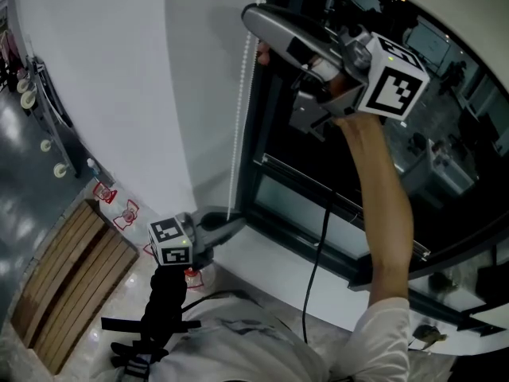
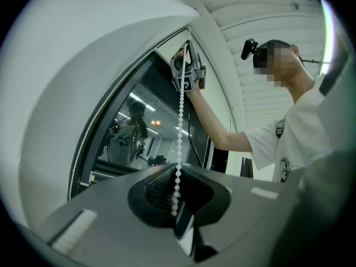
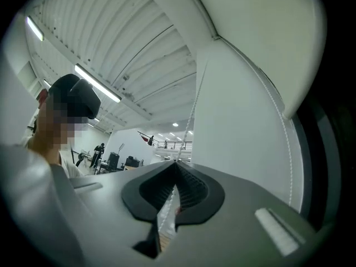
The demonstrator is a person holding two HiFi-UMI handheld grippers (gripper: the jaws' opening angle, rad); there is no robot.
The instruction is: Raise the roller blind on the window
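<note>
A white bead chain [image 1: 237,110] hangs down the left edge of the dark window [image 1: 398,181]. Held high on a raised bare arm, my right gripper [image 1: 254,18] is shut on the chain near its top; in the right gripper view the beads [image 3: 192,113] run up out of the closed jaws [image 3: 177,171]. Far lower, by the sill, my left gripper [image 1: 236,220] is also shut on the chain. The left gripper view shows the beads [image 2: 179,132] pinched between its pads [image 2: 176,191], rising to the right gripper [image 2: 188,75] above. The glass shows bare in the head view.
A white sill [image 1: 270,253] runs under the window frame. A black cable [image 1: 318,245] hangs from the right gripper down past the sill. A white wall [image 1: 119,70] stands left of the chain. Wooden slats [image 1: 71,281] lie on the floor far below, at lower left.
</note>
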